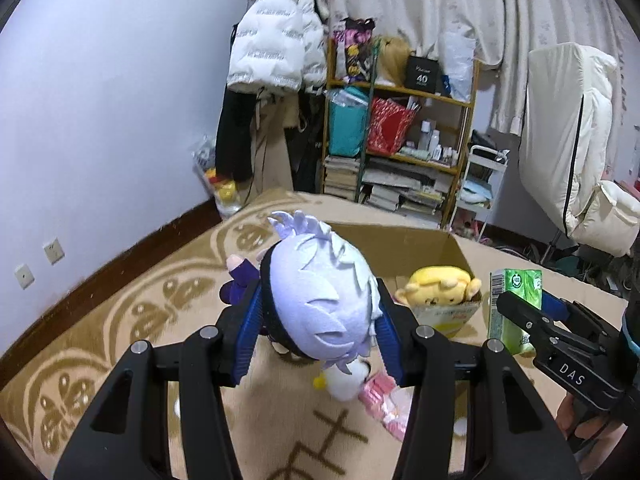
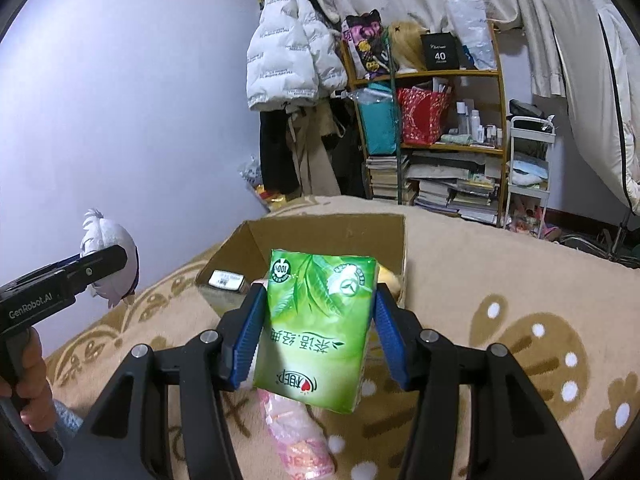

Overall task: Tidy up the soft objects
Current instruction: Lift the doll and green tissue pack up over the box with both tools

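My left gripper [image 1: 318, 300] is shut on a plush doll [image 1: 320, 280] with pale lavender hair and a dark purple body, held above the blanket. My right gripper [image 2: 320, 296] is shut on a green tissue pack [image 2: 316, 320], also lifted. Beyond both stands an open cardboard box [image 2: 320, 228] holding a yellow plush [image 1: 436, 286] and a small silver pack [image 2: 228, 280]. In the right wrist view the left gripper [image 2: 116, 258] with the doll [image 2: 108, 240] shows at the left. The right gripper [image 1: 508, 304] and tissue pack [image 1: 516, 296] show at the right of the left wrist view.
A pink plastic pack [image 2: 296, 436] and a small white plush [image 1: 348, 380] lie on the beige patterned blanket [image 2: 500, 280] beneath the grippers. Behind are a cluttered wooden shelf [image 1: 400, 92], a hanging white puffer jacket [image 1: 276, 40], a white cart [image 2: 528, 168] and curtains.
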A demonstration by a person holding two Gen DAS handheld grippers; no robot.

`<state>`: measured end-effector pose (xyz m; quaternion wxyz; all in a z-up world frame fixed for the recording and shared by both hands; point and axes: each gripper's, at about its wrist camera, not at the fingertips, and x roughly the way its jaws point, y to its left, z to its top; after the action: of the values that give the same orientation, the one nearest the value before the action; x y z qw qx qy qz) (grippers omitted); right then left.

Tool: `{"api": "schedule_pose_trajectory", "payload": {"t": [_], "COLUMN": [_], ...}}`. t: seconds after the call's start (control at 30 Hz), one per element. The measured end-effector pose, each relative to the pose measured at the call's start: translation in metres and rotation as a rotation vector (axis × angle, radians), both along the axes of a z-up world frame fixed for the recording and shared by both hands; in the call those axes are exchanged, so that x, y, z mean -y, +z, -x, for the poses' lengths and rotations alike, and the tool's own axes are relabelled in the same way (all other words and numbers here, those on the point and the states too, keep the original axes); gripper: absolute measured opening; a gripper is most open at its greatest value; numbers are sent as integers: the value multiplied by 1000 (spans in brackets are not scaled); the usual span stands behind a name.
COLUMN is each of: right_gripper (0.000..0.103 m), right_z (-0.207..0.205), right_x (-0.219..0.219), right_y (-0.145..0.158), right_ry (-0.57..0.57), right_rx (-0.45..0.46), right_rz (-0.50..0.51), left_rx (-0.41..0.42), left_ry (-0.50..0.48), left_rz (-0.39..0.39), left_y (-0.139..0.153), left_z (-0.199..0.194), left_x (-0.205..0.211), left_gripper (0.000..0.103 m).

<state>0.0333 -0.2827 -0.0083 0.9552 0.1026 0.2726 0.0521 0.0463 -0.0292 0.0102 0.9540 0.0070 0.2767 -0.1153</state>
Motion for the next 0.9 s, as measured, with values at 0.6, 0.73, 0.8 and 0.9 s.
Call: {"api": "schedule_pose_trajectory", "payload": {"t": [0.6, 0.73, 0.8, 0.9], "right_gripper": [57, 57, 57, 57], "right_z": [-49, -59, -64, -73], "right_x": [4, 4, 4, 5], "right_y": [-2, -2, -2, -3], "right_ry": [9, 21, 29, 38], "right_rx": [43, 50, 52, 55], "right_rz": [1, 9, 13, 21], "left_rx": [20, -39, -51, -65], "left_ry": [-66, -85, -84, -87], "left_rz": [-45, -11, -2, -5], "left_y": [-7, -13, -16, -20], "left_z": [-56, -74, -82, -94], "left_x": [32, 36, 37, 40], "left_gripper": [51, 51, 51, 51]}}
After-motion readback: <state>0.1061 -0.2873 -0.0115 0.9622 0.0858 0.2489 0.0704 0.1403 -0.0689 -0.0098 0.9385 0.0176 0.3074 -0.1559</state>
